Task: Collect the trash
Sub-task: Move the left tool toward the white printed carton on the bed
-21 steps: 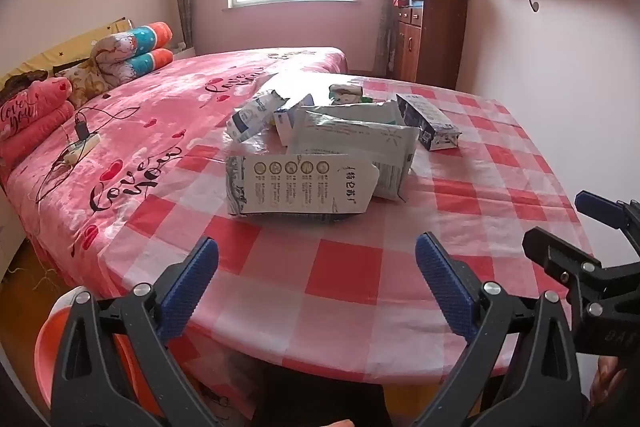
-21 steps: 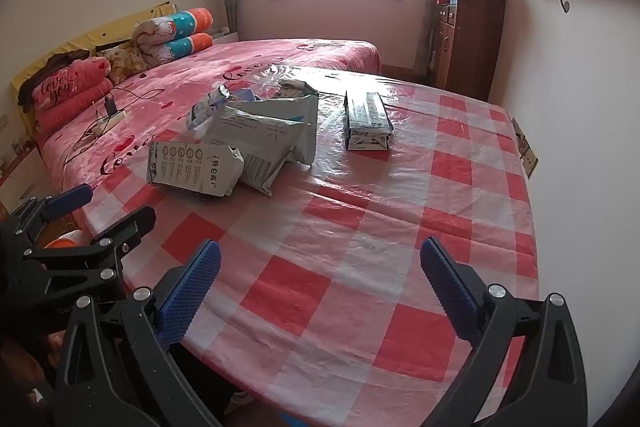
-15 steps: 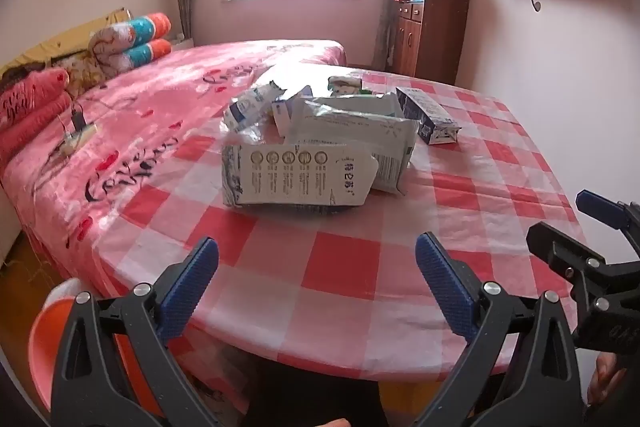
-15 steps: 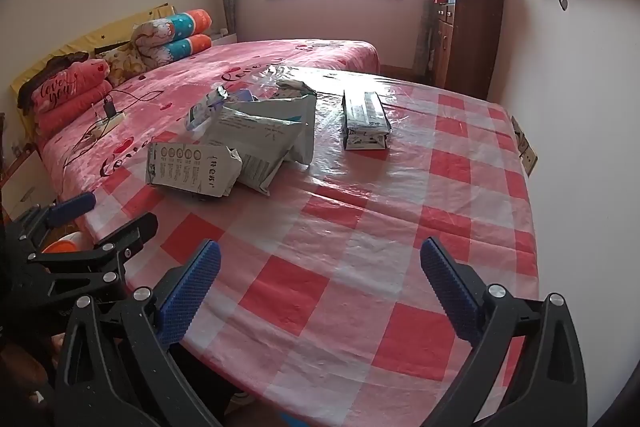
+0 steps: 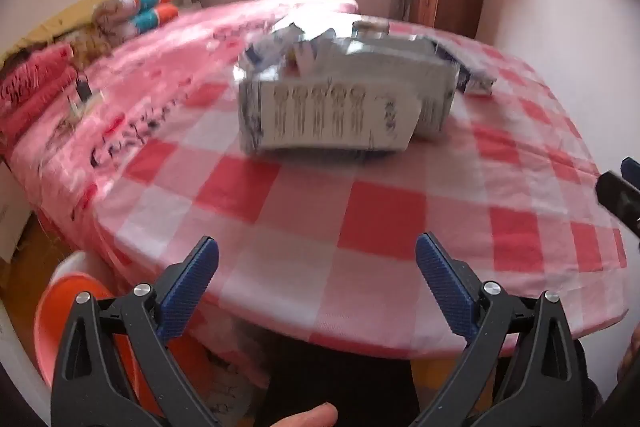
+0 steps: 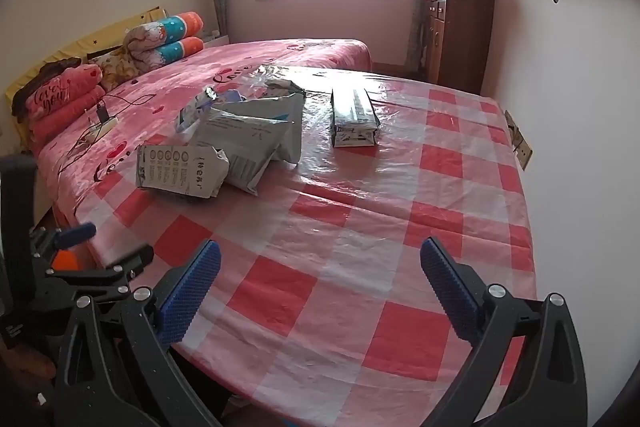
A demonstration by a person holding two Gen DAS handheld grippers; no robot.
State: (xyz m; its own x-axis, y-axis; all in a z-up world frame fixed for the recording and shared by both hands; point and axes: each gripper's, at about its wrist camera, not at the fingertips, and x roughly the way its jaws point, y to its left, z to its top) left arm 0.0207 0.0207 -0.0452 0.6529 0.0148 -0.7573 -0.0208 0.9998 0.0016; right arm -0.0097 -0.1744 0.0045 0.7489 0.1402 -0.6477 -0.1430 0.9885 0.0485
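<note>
- The worktop, round and covered with a red-and-white checked cloth, stands against a bed that lies at about ten o'clock in the right wrist view.
- The trash is a heap of flattened cartons and packets on the far half of the worktop, at about eleven o'clock from the right tool and twelve o'clock from the left one.
- The nearest carton lies on its side, its long axis running nine to three o'clock across the left tool's line of approach.
- A single carton lies apart from the heap at twelve o'clock in the right view, its long axis pointing away.
- The left tool is spread wide and empty, and looks the nearer to the front carton.
- The right tool is likewise wide apart, holding nothing.
</note>
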